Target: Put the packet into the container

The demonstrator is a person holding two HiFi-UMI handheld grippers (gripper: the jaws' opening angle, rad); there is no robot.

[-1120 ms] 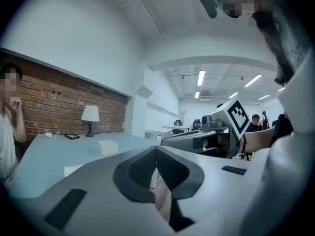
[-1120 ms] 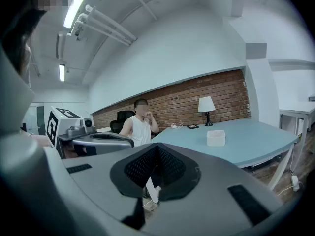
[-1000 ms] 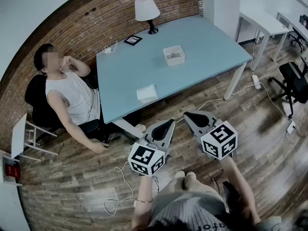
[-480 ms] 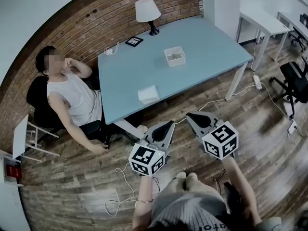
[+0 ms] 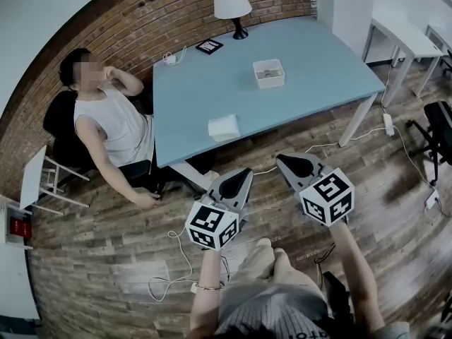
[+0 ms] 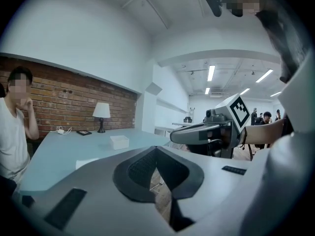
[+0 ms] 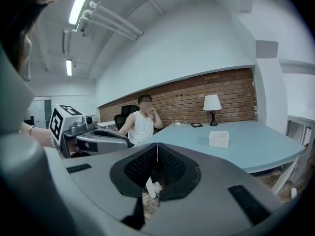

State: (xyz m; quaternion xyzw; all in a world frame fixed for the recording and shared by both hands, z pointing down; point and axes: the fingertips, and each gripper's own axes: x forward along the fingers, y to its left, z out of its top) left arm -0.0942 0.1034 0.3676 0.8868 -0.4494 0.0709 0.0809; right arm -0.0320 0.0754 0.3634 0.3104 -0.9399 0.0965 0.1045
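A white packet [image 5: 224, 127] lies flat near the front edge of the light blue table [image 5: 311, 62]. Further back on the table stands the white open container [image 5: 269, 73], with something pale inside it. Both grippers hang over the wooden floor in front of the table, short of its edge. My left gripper [image 5: 244, 173] is shut and holds nothing. So is my right gripper [image 5: 283, 160]. The left gripper view shows the container [image 6: 119, 141], the packet [image 6: 85, 162] and the right gripper [image 6: 206, 132]. The right gripper view shows the container [image 7: 219, 138] beyond the shut jaws.
A person [image 5: 113, 129] sits on a chair at the table's left end. A lamp [image 5: 233, 4], a black device [image 5: 209, 46] and a white charger [image 5: 171, 58] stand at the back of the table. Cables [image 5: 176, 260] run over the floor. An office chair [image 5: 441, 129] and a white desk [image 5: 399, 37] stand to the right.
The head view has shifted, so the table, the packet and the container sit a little further right and up. Both grippers stay shut in front of the table.
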